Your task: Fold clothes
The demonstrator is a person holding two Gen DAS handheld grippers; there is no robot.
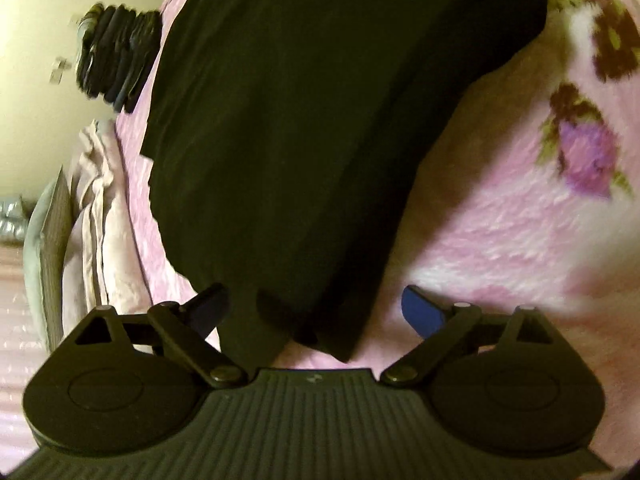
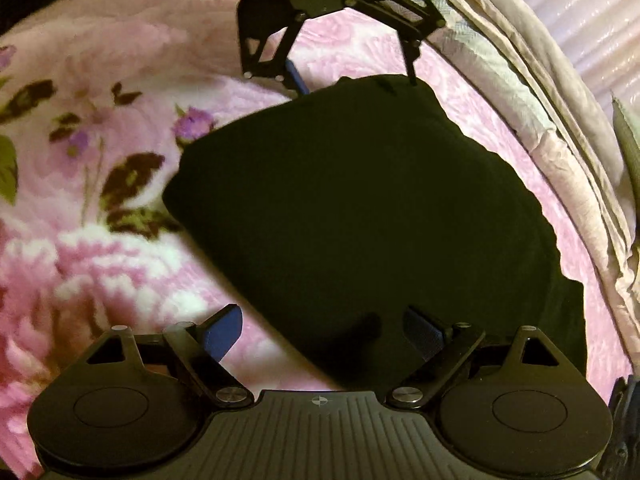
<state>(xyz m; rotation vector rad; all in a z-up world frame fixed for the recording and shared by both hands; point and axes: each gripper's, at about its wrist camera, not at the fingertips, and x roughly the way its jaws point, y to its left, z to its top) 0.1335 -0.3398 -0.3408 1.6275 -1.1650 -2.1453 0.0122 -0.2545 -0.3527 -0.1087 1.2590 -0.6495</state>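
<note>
A black garment point(image 1: 304, 128) lies folded on a pink floral blanket point(image 1: 520, 240). In the left wrist view my left gripper point(image 1: 316, 312) stands open over the garment's near end, with the cloth between the blue pads point(image 1: 424, 312) but not pinched. In the right wrist view the same garment point(image 2: 360, 208) fills the middle. My right gripper point(image 2: 324, 332) is open at the garment's opposite end, one pad over the blanket point(image 2: 100, 248) and the other over the cloth. The left gripper point(image 2: 354, 80) shows at the top of that view, open at the far edge of the garment.
A stack of dark folded clothes point(image 1: 116, 60) sits at the far side of the bed by a pale wall. Crumpled beige bedding point(image 1: 100, 220) runs along the blanket's edge and appears again as a beige bundle point(image 2: 540, 128) on the right.
</note>
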